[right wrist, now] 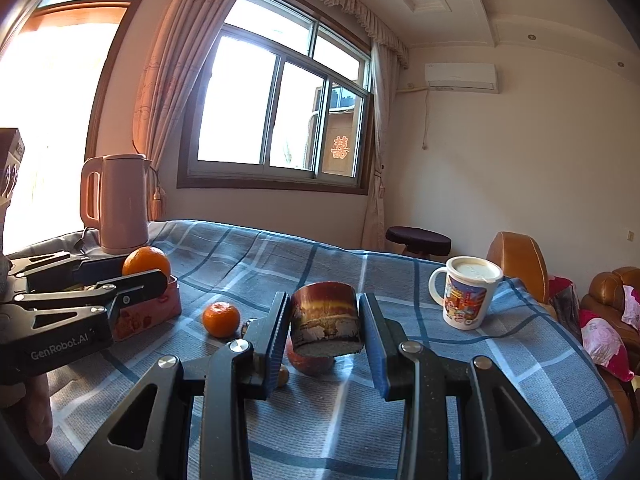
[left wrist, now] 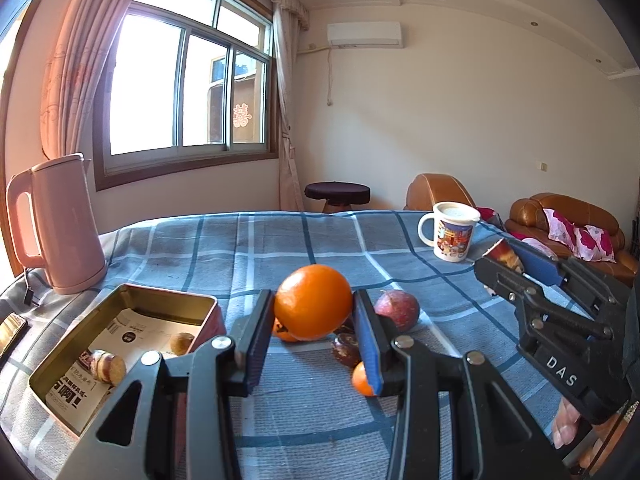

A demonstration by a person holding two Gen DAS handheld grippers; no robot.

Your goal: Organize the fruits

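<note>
the left gripper (left wrist: 314,316) points slightly down over the tabletop (left wrist: 280,248), clenched on a smooth, round orange (left wrist: 313,301) held above the cloth, with an open tin (left wrist: 120,344) at its 9 o'clock. the right gripper (right wrist: 324,336), also tipped a little down, grasps a short printed cylinder (right wrist: 325,322) raised over the checked blue cloth. a small mandarin (right wrist: 221,319) lies at its 10 o'clock, a lidded mug (right wrist: 466,298) at 2 o'clock, a pink kettle (left wrist: 60,224) by the window.
</note>
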